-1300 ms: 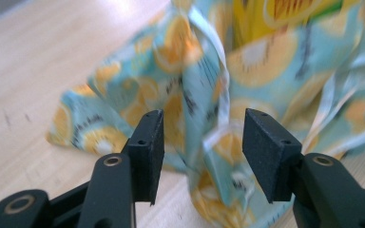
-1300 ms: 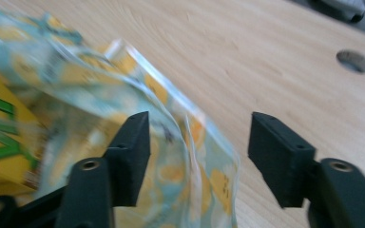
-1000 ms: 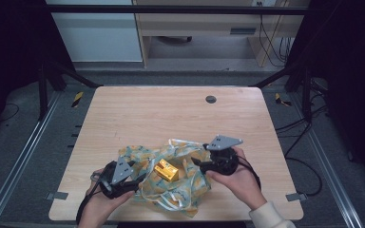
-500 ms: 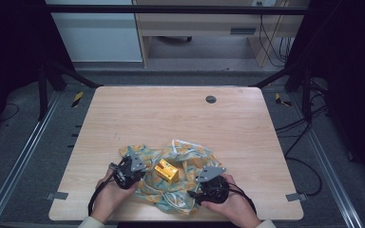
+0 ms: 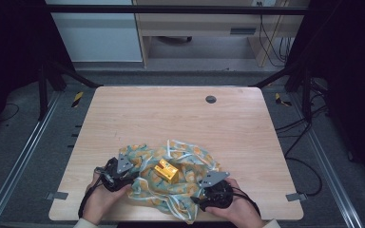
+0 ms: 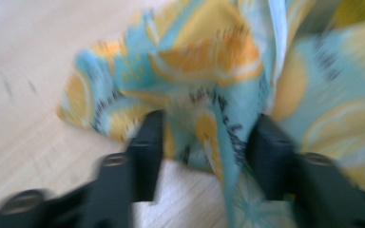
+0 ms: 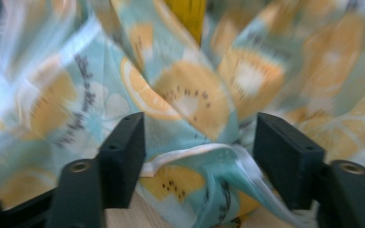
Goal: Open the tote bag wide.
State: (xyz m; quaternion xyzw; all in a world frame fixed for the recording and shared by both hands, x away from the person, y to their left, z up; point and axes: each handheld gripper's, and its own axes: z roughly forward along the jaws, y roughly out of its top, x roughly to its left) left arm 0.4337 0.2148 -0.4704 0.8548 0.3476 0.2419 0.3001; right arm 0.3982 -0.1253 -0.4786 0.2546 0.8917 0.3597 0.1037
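Fruit-print cloth (image 5: 171, 183) crumpled at the near edge of the tabletop (image 5: 180, 118), bunched up around a small yellow box (image 5: 166, 171) sitting on its middle, apparently so the fabric can be drawn up over the box as a wrap. Left gripper (image 6: 204, 142) low at the cloth's left edge, fingers (image 6: 145, 137) parted after just opening, a fold lying loose between them, not pinched. Right gripper (image 7: 197, 156) at the near right edge, fingers (image 7: 123, 152) likewise spread astride a white-hemmed fold, probably lined up to clamp that hem.
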